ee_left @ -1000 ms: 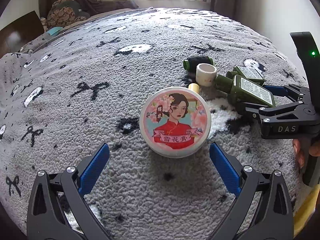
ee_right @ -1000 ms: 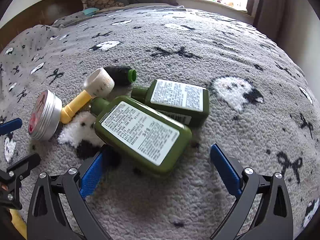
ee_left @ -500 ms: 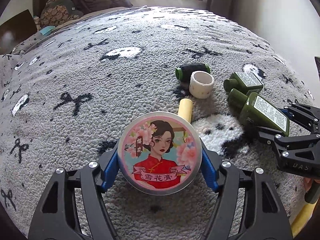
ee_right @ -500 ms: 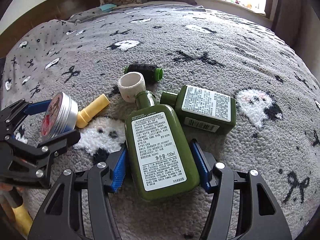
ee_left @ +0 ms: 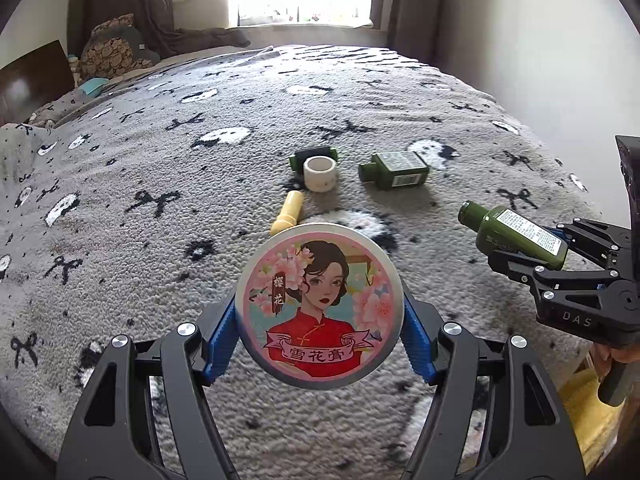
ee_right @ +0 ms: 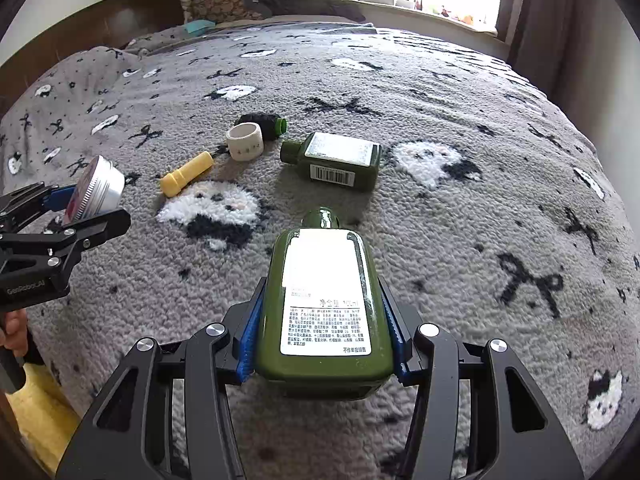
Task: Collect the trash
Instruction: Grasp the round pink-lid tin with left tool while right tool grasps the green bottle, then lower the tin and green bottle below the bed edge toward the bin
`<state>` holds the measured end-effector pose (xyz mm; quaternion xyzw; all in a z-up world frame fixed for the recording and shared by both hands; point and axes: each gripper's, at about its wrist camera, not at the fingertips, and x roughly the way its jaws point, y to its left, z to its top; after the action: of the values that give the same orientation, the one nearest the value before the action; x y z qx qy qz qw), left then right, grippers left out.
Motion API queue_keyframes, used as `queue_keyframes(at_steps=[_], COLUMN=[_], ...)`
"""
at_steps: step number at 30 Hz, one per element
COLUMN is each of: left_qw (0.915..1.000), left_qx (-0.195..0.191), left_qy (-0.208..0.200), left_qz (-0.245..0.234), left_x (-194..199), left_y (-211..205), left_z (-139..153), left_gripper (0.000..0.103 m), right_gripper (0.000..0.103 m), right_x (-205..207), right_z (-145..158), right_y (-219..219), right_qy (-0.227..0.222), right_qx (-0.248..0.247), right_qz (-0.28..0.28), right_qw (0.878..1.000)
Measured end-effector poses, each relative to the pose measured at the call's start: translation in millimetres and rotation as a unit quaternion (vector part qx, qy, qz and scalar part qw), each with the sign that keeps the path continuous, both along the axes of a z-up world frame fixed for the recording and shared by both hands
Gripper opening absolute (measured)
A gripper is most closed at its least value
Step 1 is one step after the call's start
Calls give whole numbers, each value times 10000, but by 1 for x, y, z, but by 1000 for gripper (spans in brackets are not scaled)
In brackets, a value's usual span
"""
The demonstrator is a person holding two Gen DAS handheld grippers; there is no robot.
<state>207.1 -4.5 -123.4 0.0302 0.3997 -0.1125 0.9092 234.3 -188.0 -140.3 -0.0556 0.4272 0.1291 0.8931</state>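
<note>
Pickup step: my left gripper (ee_left: 320, 320) clamps the round tin (ee_left: 319, 306), the right gripper (ee_right: 320, 344) is closing on the green bottle (ee_right: 325, 300), both off the bed (ee_left: 160, 240). Next I need a bin, none in view; other bottle (ee_right: 336, 160), yellow tube (ee_right: 186, 174) etc. remain.

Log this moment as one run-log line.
left gripper: shut on round tin | right gripper: closing on green bottle | left on blanket: second green bottle, yellow tube, tape roll

My left gripper (ee_left: 319, 332) clamps the round tin (ee_left: 319, 306) above the bed (ee_left: 160, 264) — my right gripper (ee_left: 532, 254) grips a green bottle (ee_left: 514, 236), jaws closing.
</note>
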Motion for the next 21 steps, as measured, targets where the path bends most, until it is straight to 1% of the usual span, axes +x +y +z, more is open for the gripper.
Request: queue_keyframes(at_steps=[3, 4, 8, 14, 21], left_qw=[9999, 9998, 9992, 9981, 9971], left_qx=[-53, -60, -66, -82, -77], left_qy=[-98, -129, -273, -442, -597], left_qz=[-112, -149, -277, -419, -467], left_x=[-23, -30, -61, -103, -144], left_y=[-11, -14, -27, -43, -49], left_z=[11, 14, 25, 37, 44], left_gripper=[66, 66, 66, 66, 66], right_gripper=[51, 51, 52, 52, 52], right_x=[-32, -34, -75, -109, -149], right_z=[17, 16, 30, 47, 59], right_y=[-7, -9, -19, -29, -40], right_qy=[-209, -219, -457, -719, -924], right_qx=[39, 40, 53, 107, 199], right_qz=[-52, -53, -70, -76, -136], right_qw=[9998, 9997, 9989, 9973, 9954])
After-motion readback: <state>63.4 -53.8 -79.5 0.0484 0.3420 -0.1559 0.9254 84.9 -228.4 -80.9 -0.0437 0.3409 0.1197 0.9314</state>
